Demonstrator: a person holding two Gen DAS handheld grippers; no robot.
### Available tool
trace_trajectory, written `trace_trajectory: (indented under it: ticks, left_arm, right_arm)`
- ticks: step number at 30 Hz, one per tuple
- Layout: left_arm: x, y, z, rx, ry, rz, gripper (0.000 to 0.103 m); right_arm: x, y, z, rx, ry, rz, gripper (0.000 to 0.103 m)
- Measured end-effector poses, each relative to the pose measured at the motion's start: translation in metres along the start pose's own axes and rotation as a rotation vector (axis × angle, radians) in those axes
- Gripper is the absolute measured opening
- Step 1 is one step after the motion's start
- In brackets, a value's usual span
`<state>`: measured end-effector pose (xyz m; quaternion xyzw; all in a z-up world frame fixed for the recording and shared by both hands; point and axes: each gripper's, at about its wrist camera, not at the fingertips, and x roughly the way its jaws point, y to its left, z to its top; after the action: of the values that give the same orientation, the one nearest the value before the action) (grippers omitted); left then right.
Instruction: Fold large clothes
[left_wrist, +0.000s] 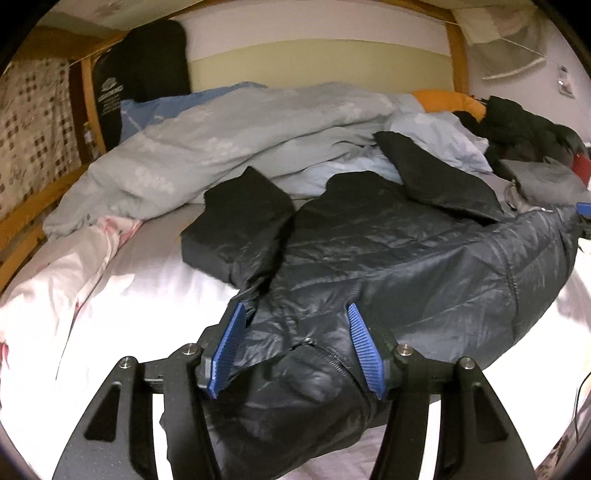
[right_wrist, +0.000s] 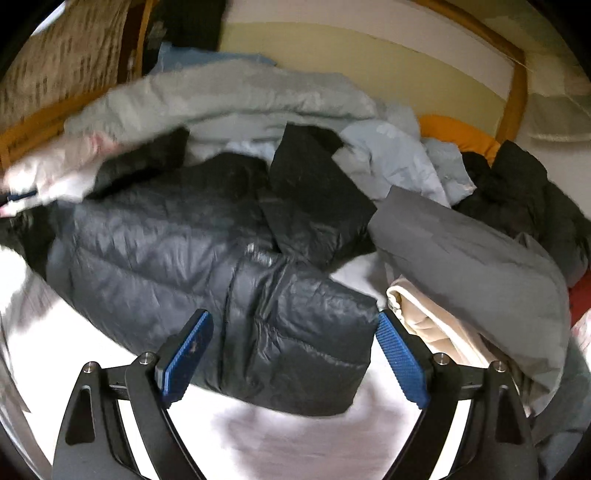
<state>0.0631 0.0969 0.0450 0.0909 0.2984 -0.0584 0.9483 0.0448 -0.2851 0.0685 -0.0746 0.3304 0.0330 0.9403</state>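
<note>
While both grippers hang over the bed, I see the dark puffer jacket (left_wrist: 388, 258) spread across the white sheet (left_wrist: 122, 295), its quilted back up and its two sleeves laid over toward the pile of bedding behind it. My left gripper (left_wrist: 295, 350) is released: its blue pads (left_wrist: 229, 350) stand apart on either side of the jacket's near corner, where a zipper runs, and I cannot see them pressing on the fabric. My right gripper (right_wrist: 295, 354) is released too, jaws wide, with the jacket's other folded end (right_wrist: 295, 332) lying between them; the right pad sits just beside the fabric edge, and I cannot tell whether it touches. From the left wrist view, a pale grey-blue duvet (left_wrist: 221, 147) is bunched behind the jacket, with a pink-printed cover (left_wrist: 92, 251) at its left. From the right wrist view, a grey garment (right_wrist: 472, 251) lies just to the right of the jacket, over a cream one (right_wrist: 428, 317). More dark clothing (right_wrist: 517, 192) and something orange (right_wrist: 458, 136) sit farther back. A wooden bed frame (left_wrist: 458, 48) borders the far wall
</note>
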Motion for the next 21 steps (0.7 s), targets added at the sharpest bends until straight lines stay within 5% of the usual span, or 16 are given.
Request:
trace_trajectory:
  ticks: [4, 8, 10, 14, 17, 19, 21]
  left_arm:
    - [0.003, 0.008, -0.002, -0.028, 0.024, 0.027, 0.059]
    - [-0.012, 0.012, 0.000, -0.022, -0.059, 0.098, 0.059]
    - [-0.023, 0.015, 0.002, -0.007, -0.125, 0.112, 0.058]
    - [-0.035, 0.028, 0.010, -0.038, -0.113, -0.055, 0.062]
    - [-0.040, 0.031, 0.010, -0.053, -0.074, -0.123, 0.081]
    - [-0.045, 0.026, 0.008, -0.013, -0.089, -0.105, 0.103]
    - [-0.047, 0.020, 0.006, 0.029, -0.095, -0.059, 0.103]
  right_arm:
    - [-0.012, -0.017, 0.004, 0.134, -0.089, -0.032, 0.087]
    - [-0.021, -0.031, 0.005, 0.207, -0.141, -0.080, 0.041]
    - [-0.015, -0.037, 0.005, 0.226, -0.111, -0.030, 0.034]
    - [-0.001, -0.031, 0.001, 0.212, -0.053, 0.036, 0.030]
    - [0.021, -0.021, -0.003, 0.156, -0.011, 0.055, 0.030]
    - [0.048, -0.017, -0.008, 0.119, 0.060, -0.032, 0.030]
    - [0.070, -0.021, -0.016, 0.134, 0.121, -0.081, 0.030]
